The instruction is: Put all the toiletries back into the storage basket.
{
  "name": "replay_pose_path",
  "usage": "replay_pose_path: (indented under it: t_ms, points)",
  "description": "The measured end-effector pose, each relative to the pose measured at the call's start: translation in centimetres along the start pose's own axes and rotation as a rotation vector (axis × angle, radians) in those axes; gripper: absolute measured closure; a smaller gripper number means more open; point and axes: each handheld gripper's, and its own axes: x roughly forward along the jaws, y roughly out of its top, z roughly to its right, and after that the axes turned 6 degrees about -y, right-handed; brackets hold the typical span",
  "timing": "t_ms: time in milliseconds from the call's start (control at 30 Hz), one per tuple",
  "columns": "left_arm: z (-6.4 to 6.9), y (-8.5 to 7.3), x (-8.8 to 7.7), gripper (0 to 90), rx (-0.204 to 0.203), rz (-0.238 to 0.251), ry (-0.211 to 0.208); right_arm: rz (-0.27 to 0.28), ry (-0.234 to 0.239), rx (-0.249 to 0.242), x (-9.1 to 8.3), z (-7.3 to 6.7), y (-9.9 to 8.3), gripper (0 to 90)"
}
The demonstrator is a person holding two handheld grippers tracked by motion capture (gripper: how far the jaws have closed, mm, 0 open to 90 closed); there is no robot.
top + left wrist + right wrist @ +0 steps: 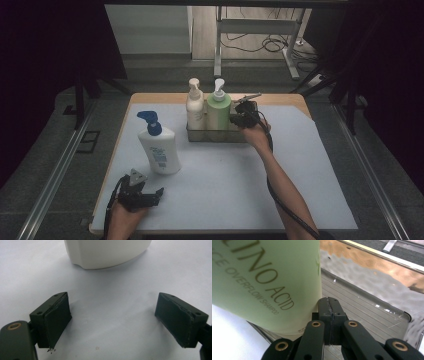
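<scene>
A clear tray (216, 136) at the back middle of the white mat holds a cream pump bottle (195, 106) and a light green shampoo bottle (218, 109) side by side. My right gripper (236, 119) is at the tray's right part, right next to the green bottle (262, 277). Its jaws (329, 303) are pressed together over the tray's ribbed floor (367, 312); I cannot tell whether the thin tray wall is between them. My left gripper (158, 194) rests open near the front left edge, nothing between its pads (112, 301).
A white bottle with a blue pump (159, 147) stands at the left, just beyond my left gripper; its base (107, 252) is in the left gripper view. The mat (225, 185) lies on a wooden table (282, 98). Desk legs and cables are on the floor behind.
</scene>
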Motion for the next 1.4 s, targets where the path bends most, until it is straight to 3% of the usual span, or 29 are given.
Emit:
replay_pose_path:
  t_ms: [567,1000,1400]
  points:
    - [0.0,0.0,0.0,12.5,0.0,0.0,-0.001,-0.018,-0.006,-0.021,0.6,-1.2,0.1,90.0]
    - [0.0,0.0,0.0,12.5,0.0,0.0,0.0,-0.02,0.001,-0.008,0.5,-1.1,0.0,89.7]
    - [0.0,0.0,0.0,12.5,0.0,0.001,0.0,-0.001,-0.003,-0.019,-0.4,-1.0,-0.2,80.3]
